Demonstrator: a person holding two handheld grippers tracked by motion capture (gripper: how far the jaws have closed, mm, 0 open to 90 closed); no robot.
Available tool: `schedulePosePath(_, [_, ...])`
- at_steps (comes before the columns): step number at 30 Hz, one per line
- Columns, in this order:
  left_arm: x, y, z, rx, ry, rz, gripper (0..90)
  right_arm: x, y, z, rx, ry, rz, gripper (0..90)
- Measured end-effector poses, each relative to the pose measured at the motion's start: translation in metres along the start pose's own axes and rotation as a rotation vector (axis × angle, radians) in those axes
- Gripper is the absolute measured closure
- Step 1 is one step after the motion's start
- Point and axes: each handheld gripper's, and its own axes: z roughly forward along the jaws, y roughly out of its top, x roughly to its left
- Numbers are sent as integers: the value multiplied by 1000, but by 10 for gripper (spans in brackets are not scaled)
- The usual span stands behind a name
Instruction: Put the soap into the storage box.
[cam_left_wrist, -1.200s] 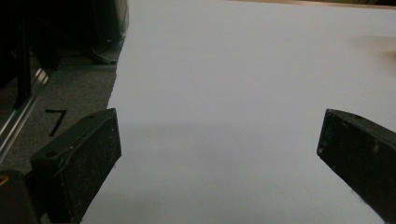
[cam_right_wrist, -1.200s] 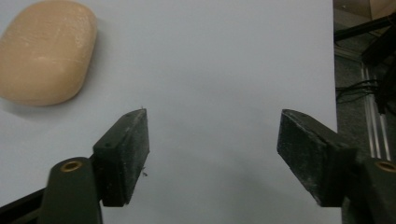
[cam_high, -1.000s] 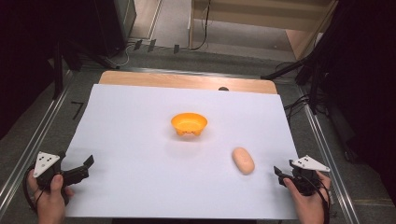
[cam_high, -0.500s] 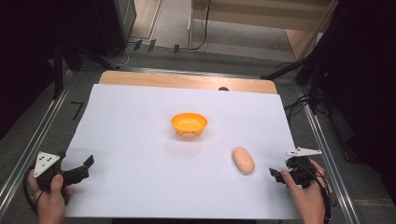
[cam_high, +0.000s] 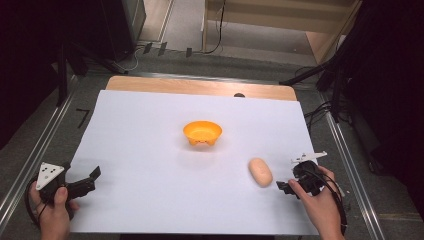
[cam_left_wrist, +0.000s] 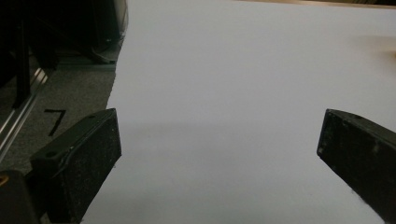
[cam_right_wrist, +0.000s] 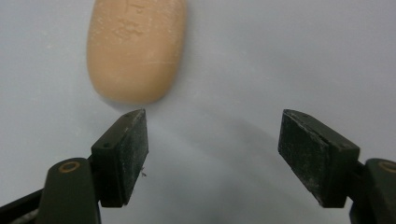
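A tan, oval bread roll (cam_high: 260, 171) lies on the white sheet (cam_high: 150, 140), right of centre; in the right gripper view the roll (cam_right_wrist: 135, 46) sits just beyond my left jaw tip. An orange bowl (cam_high: 202, 132) stands mid-sheet. My right gripper (cam_high: 283, 187) is close to the roll's right side, tilted down toward the sheet. Its jaws have just been opening, and my right gripper (cam_right_wrist: 212, 149) has only bare sheet between them. My left gripper (cam_high: 90, 180) rests at the sheet's front left corner, and my left gripper (cam_left_wrist: 219, 149) stands wide open over bare sheet.
A wooden tabletop edge (cam_high: 200, 87) shows beyond the sheet. Metal rails (cam_high: 350, 165) run along both sides of the table. Dark equipment and cables (cam_high: 320, 110) lie behind and to the right. A taped mark (cam_left_wrist: 55, 122) sits on the grey surface left of the sheet.
My right gripper has moved left toward the roll, and its jaws have spread apart. The left gripper, the bowl and the roll have stayed where they were.
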Motion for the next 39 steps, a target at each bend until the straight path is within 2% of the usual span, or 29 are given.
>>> schedulePosePath(7, [0, 0, 0, 1, -1, 1, 5, 12, 9, 4, 19, 28, -14, 244])
schedulePosePath(14, [0, 0, 0, 2, -2, 2, 5, 26, 26, 9, 13, 60, -25, 210])
schedulePosePath(18, [0, 0, 0, 1, -2, 3, 5, 32, 34, 13, 21, 61, -26, 193])
schedulePosePath(28, [0, 0, 0, 3, -2, 2, 5, 48, 49, 34, 83, 19, -4, 222])
schedulePosePath(31, [0, 0, 0, 3, -2, 3, 5, 52, 52, 41, 100, -14, -8, 225])
schedulePosePath(39, [0, 0, 0, 3, -3, 3, 5, 51, 55, 50, 114, -46, 16, 276])
